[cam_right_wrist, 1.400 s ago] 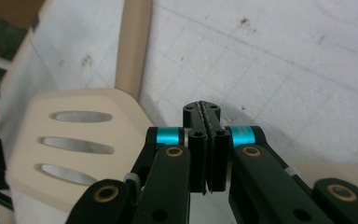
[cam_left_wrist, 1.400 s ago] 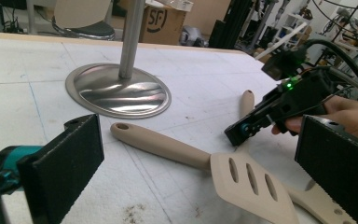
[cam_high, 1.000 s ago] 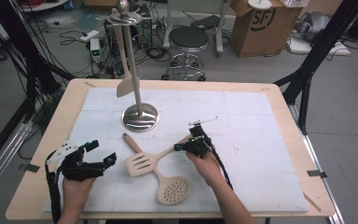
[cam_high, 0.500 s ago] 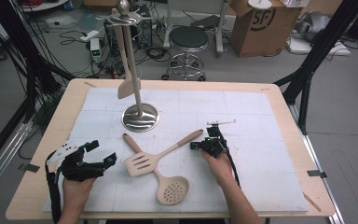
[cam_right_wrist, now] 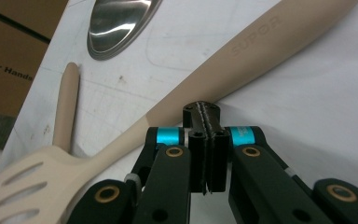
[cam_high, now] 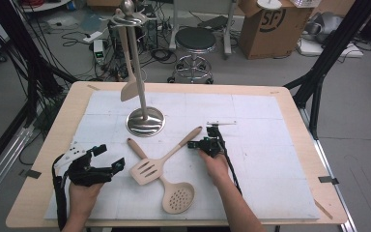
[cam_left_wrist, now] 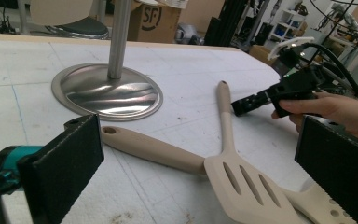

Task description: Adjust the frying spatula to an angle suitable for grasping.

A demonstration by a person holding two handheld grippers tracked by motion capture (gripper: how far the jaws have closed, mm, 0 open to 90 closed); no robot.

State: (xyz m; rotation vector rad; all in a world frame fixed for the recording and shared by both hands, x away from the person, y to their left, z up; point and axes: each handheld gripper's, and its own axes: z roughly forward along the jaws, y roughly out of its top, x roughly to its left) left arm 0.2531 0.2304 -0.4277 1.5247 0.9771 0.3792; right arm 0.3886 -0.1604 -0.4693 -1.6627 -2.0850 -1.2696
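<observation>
A beige slotted spatula lies mid-table, its handle pointing to the far right. Crossing under it is a beige perforated skimmer, whose handle runs toward the stand. My right gripper is shut with nothing between its jaws, and its tips rest against the side of the spatula's handle. My left gripper hovers low at the near left, open and empty; its pads frame the skimmer handle and the spatula head farther off.
A steel utensil stand rises at the table's far left centre, with another beige spatula hanging from its top. A white mat covers the wooden table. A stool and a cardboard box stand behind the table.
My right gripper drew back to the right, then came left and down against the spatula's handle, staying shut. The left hand has not moved.
</observation>
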